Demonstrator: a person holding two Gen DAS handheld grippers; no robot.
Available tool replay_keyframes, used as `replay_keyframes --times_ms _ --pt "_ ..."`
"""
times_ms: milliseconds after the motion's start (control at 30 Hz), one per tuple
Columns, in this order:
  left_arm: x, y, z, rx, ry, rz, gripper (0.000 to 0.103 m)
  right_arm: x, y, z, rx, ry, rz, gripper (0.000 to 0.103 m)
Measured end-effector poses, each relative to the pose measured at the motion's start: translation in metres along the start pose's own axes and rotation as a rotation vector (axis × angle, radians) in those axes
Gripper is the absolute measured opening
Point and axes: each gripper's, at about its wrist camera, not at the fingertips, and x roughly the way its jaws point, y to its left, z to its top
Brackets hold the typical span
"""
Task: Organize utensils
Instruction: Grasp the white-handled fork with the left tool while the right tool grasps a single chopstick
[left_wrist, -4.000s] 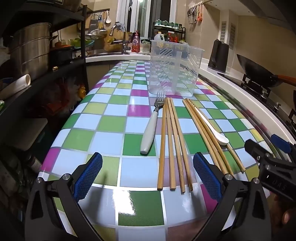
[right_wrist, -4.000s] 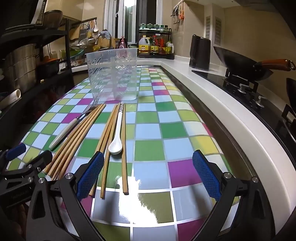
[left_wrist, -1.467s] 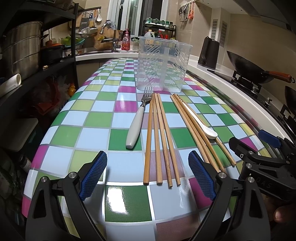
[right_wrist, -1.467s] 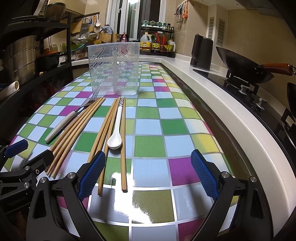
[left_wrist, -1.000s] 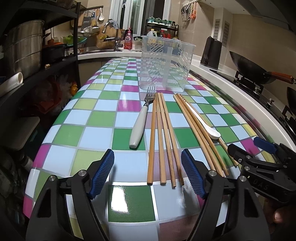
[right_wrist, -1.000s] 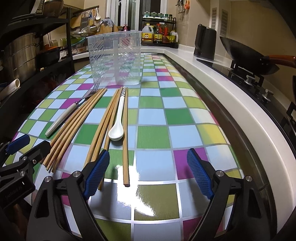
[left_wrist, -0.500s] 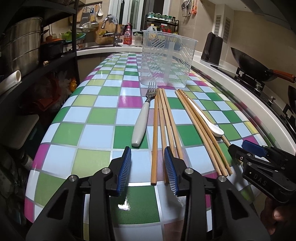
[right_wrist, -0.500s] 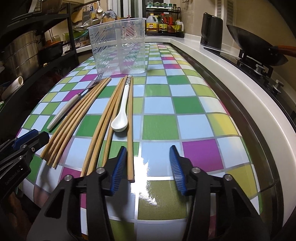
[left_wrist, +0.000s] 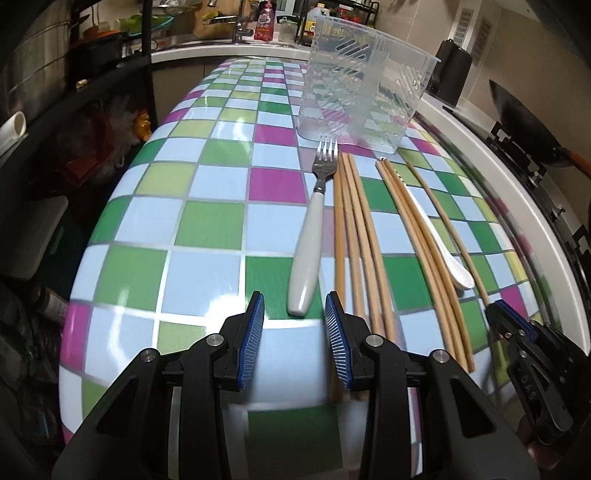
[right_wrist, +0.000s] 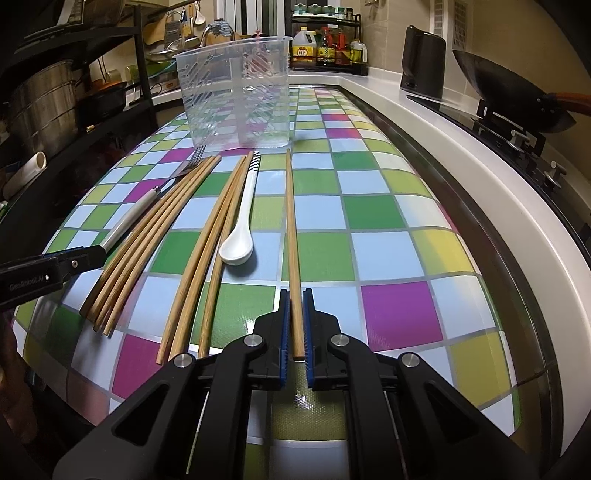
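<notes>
Right wrist view: our right hand-held gripper (right_wrist: 294, 325) has just been closing, and its blue pads now clamp the near end of a single wooden chopstick (right_wrist: 290, 221). That chopstick lies apart from the rest, pointing away from us toward the clear plastic utensil holder (right_wrist: 236, 92), which stands upright at the far end of the checkered worktop (right_wrist: 388, 236).

To the left of the held chopstick lies the white spoon (right_wrist: 240, 225), bowl toward us, striped handle tip toward the holder. Just beside it are three more chopsticks (right_wrist: 207, 258), then a bundle of four chopsticks (right_wrist: 147, 240), then the white-handled fork (right_wrist: 136, 214) with its tines near the holder's base.

In the left wrist view, our left hand-held gripper (left_wrist: 294, 332) has a clear gap between its blue pads with nothing between them; its jaws have lately been closing. The pads (left_wrist: 252, 334) sit just short of the butt of the fork (left_wrist: 308, 251), which lines up with the gap. The bundle of four (left_wrist: 354, 240) runs just right of the fork, passing under the right finger. The holder (left_wrist: 362, 96) stands beyond the fork's tines, and a black wok (right_wrist: 509, 96) sits on the stove to the right.
</notes>
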Motion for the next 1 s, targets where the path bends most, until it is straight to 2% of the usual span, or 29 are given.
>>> replay_keyframes --times_ms 233,333,433,667,833,1000 --pt "0.014 -0.012 0.016 0.083 0.017 0.056 0.033 0.002 -0.003 0.003 0.008 0.004 -0.002 0.008" --pt "0.018 -0.016 0.02 0.122 0.013 0.084 0.029 0.003 -0.001 0.003 -0.001 0.0 -0.007 0.008" --pt "0.017 -0.019 0.02 0.143 -0.005 0.078 0.019 0.003 0.001 0.003 -0.019 -0.013 -0.012 0.008" --pt "0.004 -0.012 0.001 0.117 -0.061 0.029 0.018 0.004 -0.001 0.002 -0.014 -0.039 -0.016 0.008" --pt "-0.008 -0.012 -0.021 0.14 -0.111 0.057 0.018 0.004 -0.007 0.003 0.016 -0.039 -0.026 0.009" --pt "-0.008 -0.015 -0.022 0.15 -0.142 0.073 0.018 0.005 -0.006 0.003 0.011 -0.041 -0.031 0.01"
